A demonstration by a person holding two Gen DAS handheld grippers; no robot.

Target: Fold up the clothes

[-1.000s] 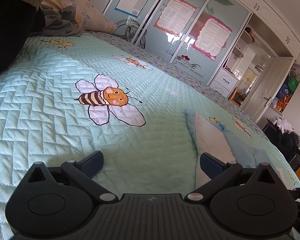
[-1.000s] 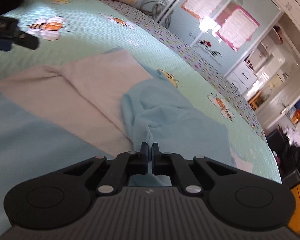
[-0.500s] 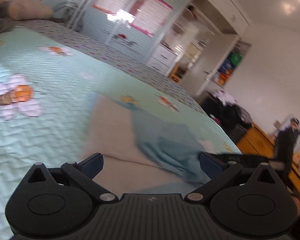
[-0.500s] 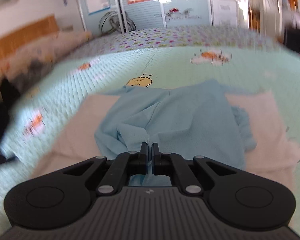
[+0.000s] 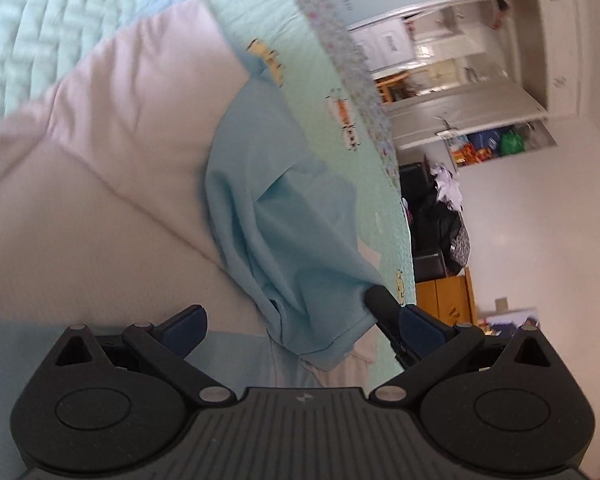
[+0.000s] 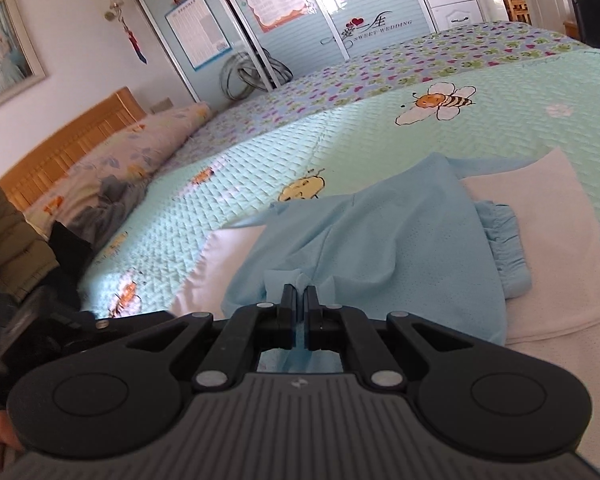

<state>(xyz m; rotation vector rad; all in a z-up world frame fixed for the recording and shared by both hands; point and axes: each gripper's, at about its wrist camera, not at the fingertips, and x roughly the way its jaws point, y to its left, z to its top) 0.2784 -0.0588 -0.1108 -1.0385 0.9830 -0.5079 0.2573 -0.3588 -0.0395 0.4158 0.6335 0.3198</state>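
A light blue garment [image 5: 284, 208] lies bunched on top of a pale pink-white garment [image 5: 100, 168] spread on the bed. My left gripper [image 5: 300, 326] is open, its fingers on either side of the blue garment's near hem, holding nothing. My right gripper [image 6: 299, 304] is shut on a pinched fold of the blue garment [image 6: 380, 248]. In the left wrist view the right gripper's fingers [image 5: 384, 304] show at the blue garment's right edge. The white garment [image 6: 540, 240] also shows under the blue one in the right wrist view.
The bed has a mint quilt with bee pictures [image 6: 436, 104]. A pillow and grey clothes [image 6: 112, 176] lie by the wooden headboard [image 6: 72, 136]. A wardrobe with posters [image 6: 284, 8] stands beyond the bed. A dark chair with clothes [image 5: 440, 208] stands past the bed's foot.
The left gripper has swung from over the quilt to the blue garment's hem, rolling its view. The right gripper has kept its grip and turned towards the headboard, pulling the blue fabric.
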